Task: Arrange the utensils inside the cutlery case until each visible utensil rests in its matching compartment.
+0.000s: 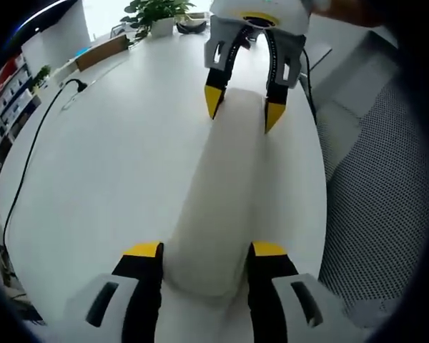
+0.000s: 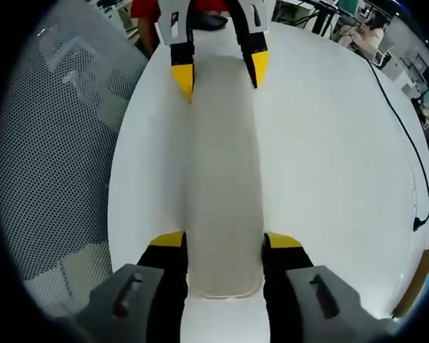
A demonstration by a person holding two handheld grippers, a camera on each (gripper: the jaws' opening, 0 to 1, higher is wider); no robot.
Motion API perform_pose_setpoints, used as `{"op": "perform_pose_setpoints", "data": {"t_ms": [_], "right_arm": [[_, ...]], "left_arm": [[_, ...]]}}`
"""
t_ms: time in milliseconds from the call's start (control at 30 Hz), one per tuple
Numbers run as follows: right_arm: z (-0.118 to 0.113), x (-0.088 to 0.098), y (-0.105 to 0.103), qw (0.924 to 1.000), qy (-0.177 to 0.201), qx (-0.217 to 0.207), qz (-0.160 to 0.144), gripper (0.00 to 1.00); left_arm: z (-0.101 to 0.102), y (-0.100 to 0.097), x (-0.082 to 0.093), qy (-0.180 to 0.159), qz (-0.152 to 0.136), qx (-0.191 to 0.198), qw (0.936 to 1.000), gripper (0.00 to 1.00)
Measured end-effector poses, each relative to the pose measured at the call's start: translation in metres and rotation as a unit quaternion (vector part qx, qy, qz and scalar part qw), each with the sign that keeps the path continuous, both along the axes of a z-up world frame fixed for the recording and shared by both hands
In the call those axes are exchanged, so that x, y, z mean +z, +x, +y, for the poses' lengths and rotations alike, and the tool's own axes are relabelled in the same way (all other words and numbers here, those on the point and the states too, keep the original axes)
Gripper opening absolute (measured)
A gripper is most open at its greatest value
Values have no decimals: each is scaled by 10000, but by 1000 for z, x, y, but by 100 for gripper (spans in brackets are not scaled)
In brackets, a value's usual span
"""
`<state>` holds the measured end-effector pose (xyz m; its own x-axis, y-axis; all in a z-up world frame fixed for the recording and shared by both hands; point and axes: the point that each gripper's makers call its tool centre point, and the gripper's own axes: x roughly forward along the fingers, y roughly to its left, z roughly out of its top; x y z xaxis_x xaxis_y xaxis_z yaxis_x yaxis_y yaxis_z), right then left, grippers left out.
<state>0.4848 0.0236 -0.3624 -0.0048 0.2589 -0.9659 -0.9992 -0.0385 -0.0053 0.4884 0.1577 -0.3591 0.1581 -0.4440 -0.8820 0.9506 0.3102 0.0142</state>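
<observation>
In the left gripper view, a black cable (image 1: 28, 153) is running down the left side of the white counter (image 1: 114, 164), and a potted plant (image 1: 157, 14) is sitting at the upper left of the frame by a cardboard box (image 1: 100, 51). At the bottom centre the left tongs (image 1: 206, 251) are standing with their yellow-tipped jaws apart, one on each side of the near end of the long white cutlery case (image 1: 222, 207), which is lying closed on the counter and stretching up the middle of the frame; whether the jaws are pressing its sides I cannot tell. At the upper centre the right tongs (image 1: 244, 107) are coming in from the top, jaws apart, straddling the case's far end. A grey mesh chair (image 1: 379, 207) is showing along the right edge. In the right gripper view, the mesh chair (image 2: 64, 143) is filling the left side, and the cutlery case (image 2: 224, 179) is lying lengthwise down the centre of the counter (image 2: 329, 164). The right tongs (image 2: 224, 243) are sitting at the bottom centre, jaws apart on either side of the case's near end, while the left tongs (image 2: 220, 71) are flanking its far end at the top. A black cable (image 2: 407, 143) is trailing along the right edge.
</observation>
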Motion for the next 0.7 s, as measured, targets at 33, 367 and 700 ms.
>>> {"op": "perform_pose_setpoints", "data": {"t_ms": [33, 367, 700], "right_arm": [[0, 0, -1, 10000, 1, -4, 0, 40], [1, -1, -3, 10000, 12, -2, 13, 40], [-1, 6, -4, 9996, 252, -151, 50, 79]], "left_arm": [[0, -2, 0, 1, 0, 1, 10000, 48], [0, -3, -1, -183, -50, 105, 9998, 49], [11, 4, 1, -262, -557, 185, 9979, 74]]}}
